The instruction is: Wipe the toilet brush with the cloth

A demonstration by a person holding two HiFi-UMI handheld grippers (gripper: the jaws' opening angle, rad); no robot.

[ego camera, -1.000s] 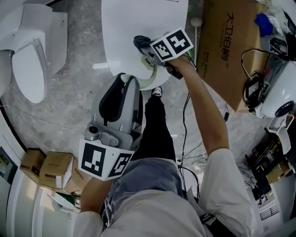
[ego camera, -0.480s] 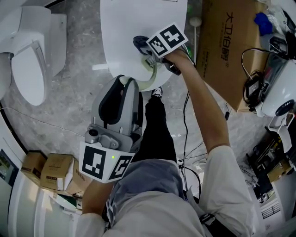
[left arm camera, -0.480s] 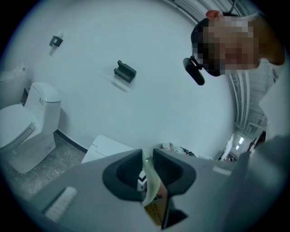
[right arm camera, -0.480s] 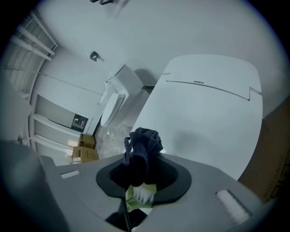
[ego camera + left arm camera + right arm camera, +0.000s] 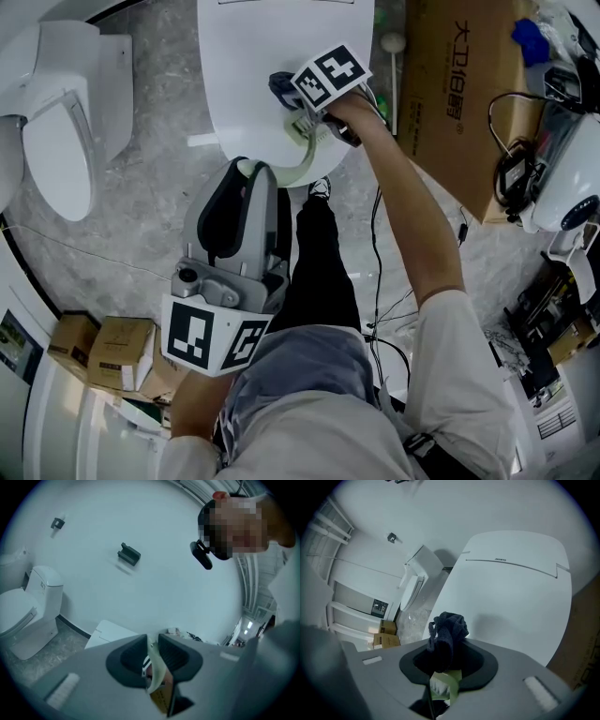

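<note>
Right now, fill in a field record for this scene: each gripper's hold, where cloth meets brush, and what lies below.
left gripper: shut on the pale green toilet brush handle
right gripper: shut on the dark blue cloth
contact: cloth lies over the brush's white bristles
below: closed white toilet lid

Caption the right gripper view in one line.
Right tool clamps a dark cloth by the green brush, white toilet beyond.
</note>
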